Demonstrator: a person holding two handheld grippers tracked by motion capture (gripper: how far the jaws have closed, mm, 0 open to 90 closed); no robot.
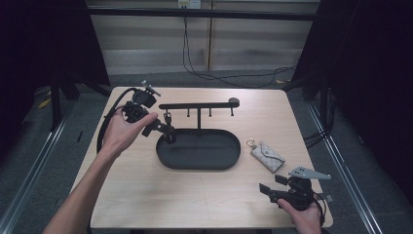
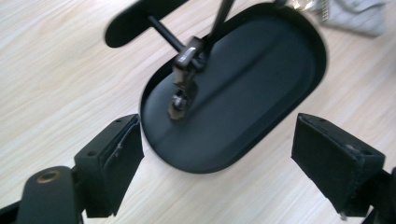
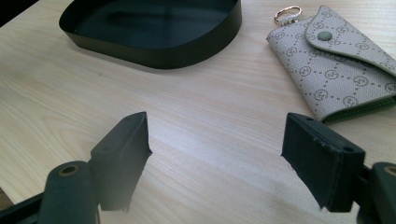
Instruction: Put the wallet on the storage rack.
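A small dark key piece (image 2: 182, 91) hangs on a peg of the black rack (image 1: 197, 105), dangling over the left end of the oval tray (image 1: 229, 156). My left gripper (image 1: 168, 132) sits just beside it, jaws wide with nothing between them. My right gripper (image 1: 268, 191) rests open near the grey key pouch (image 1: 267, 156).

We're looking at a recording lab or test studio here: a bare light-wood desk (image 1: 146, 204) stands alone on grey carpet (image 1: 58, 161), black curtains (image 1: 370, 73) hang at three and nine o'clock, metal floor rails (image 1: 341, 146) run along both sides, and loose cables (image 1: 214, 75) trail at twelve o'clock below a wall socket (image 1: 189, 4).
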